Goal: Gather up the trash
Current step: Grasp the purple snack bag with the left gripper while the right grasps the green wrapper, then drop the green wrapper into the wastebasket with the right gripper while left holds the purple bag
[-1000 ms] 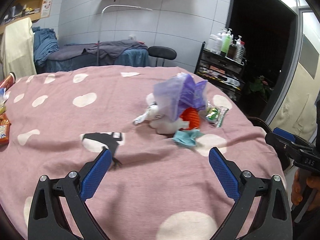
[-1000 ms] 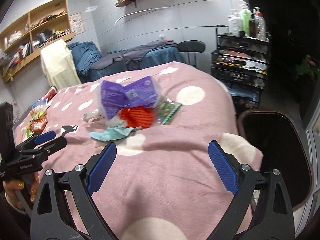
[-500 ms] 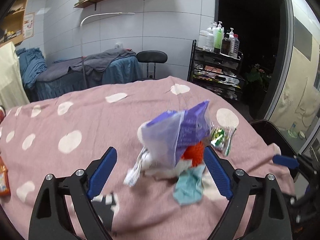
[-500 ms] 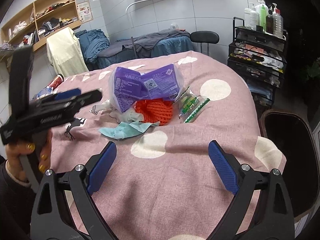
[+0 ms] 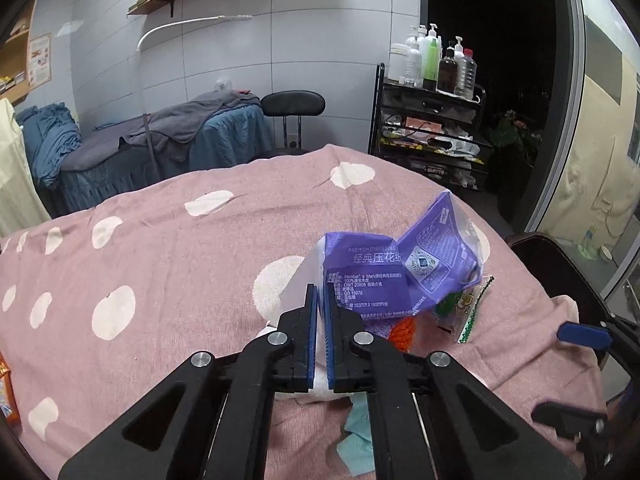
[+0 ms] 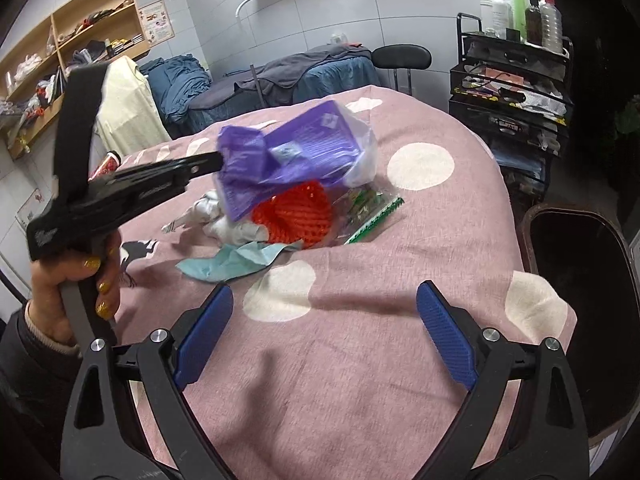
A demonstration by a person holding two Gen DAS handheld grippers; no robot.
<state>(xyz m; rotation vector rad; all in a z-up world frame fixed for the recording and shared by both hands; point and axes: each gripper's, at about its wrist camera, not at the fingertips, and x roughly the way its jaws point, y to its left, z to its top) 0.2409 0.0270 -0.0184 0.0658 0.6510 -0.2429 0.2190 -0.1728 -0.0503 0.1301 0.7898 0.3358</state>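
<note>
A pile of trash lies on the pink dotted bedspread (image 5: 160, 264). My left gripper (image 5: 321, 300) is shut on the edge of a purple plastic tissue wrapper (image 5: 384, 280), also seen lifted in the right wrist view (image 6: 292, 152). Under it lie an orange foam net (image 6: 296, 216), white crumpled tissue (image 6: 228, 228), a teal tissue (image 6: 236, 260) and a clear green-printed wrapper (image 6: 368, 208). My right gripper (image 6: 324, 336) is open and empty, nearer the bed's front edge, apart from the pile.
A dark trash bin (image 6: 580, 272) stands at the right of the bed, also in the left wrist view (image 5: 560, 272). A black trolley with bottles (image 5: 432, 120), a stool (image 5: 292, 104) and a massage bed (image 5: 160, 140) stand behind. Snack packets (image 5: 6, 392) lie at the far left.
My left gripper moved forward to the pile and closed on the purple wrapper, which now lifts off the pile. My right gripper stayed open and shifted slightly closer.
</note>
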